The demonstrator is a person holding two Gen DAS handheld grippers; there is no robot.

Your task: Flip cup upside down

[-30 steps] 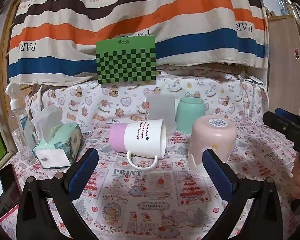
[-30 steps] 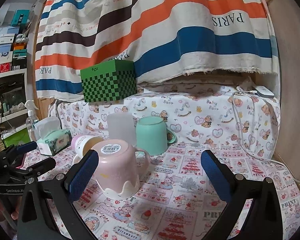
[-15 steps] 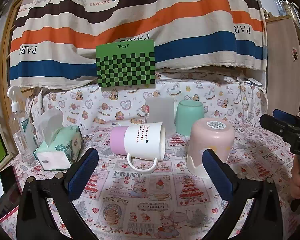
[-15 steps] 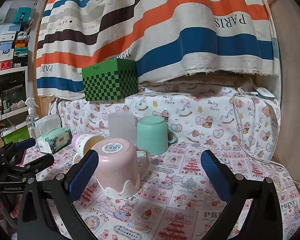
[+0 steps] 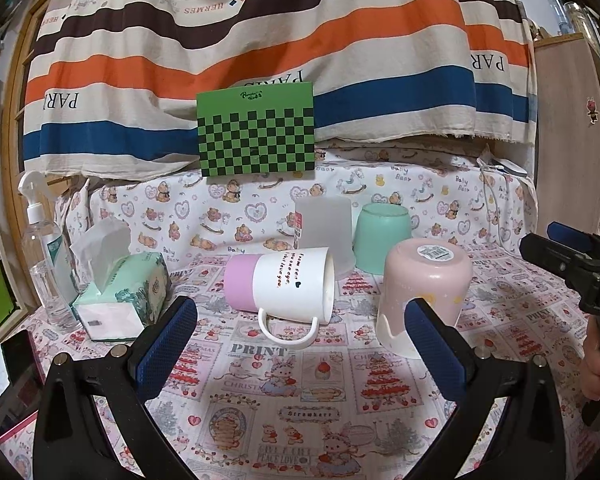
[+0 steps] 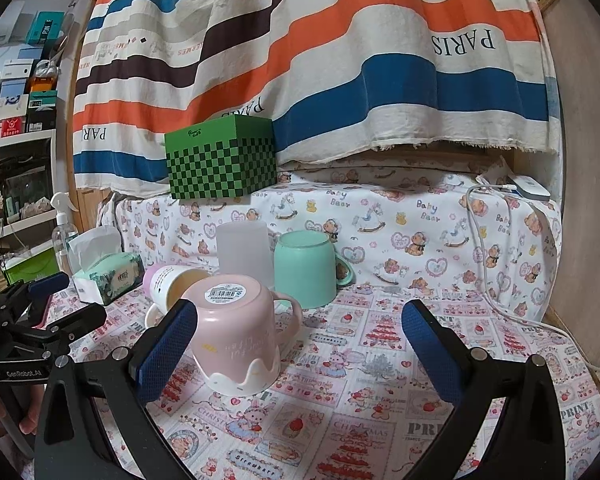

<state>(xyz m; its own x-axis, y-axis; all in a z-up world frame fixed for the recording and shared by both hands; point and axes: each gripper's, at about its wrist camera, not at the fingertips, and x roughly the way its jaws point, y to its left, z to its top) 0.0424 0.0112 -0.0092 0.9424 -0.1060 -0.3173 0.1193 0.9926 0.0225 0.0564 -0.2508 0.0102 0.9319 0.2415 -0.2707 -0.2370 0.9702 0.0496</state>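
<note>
- The desk [image 5: 300, 400], covered in a pink cartoon-print cloth, carried every cup in one cluster near its back edge, within reach of both tools.
- The pale pink plastic cup with a scalloped white rim [image 5: 424, 296] stood mouth-down with its barcode sticker on top, so it looked already flipped. The mint-green plastic cup [image 6: 306, 268] and the frosted translucent tumbler [image 6: 242, 250] behind it were inverted too.
- The white ceramic mug with a lilac base band [image 5: 284, 282] lay on its side, mouth toward the pink cup and handle resting on the cloth; I judged it the cup left to turn over.
- The left tool [image 5: 300, 340] hung wide open and empty, lined up on that mug.
- The right tool [image 6: 300, 348] was also spread wide and empty, its left pad just beside the pink cup.
- Compared with a second earlier, both views had drawn back and risen slightly; no cup had moved.
</note>
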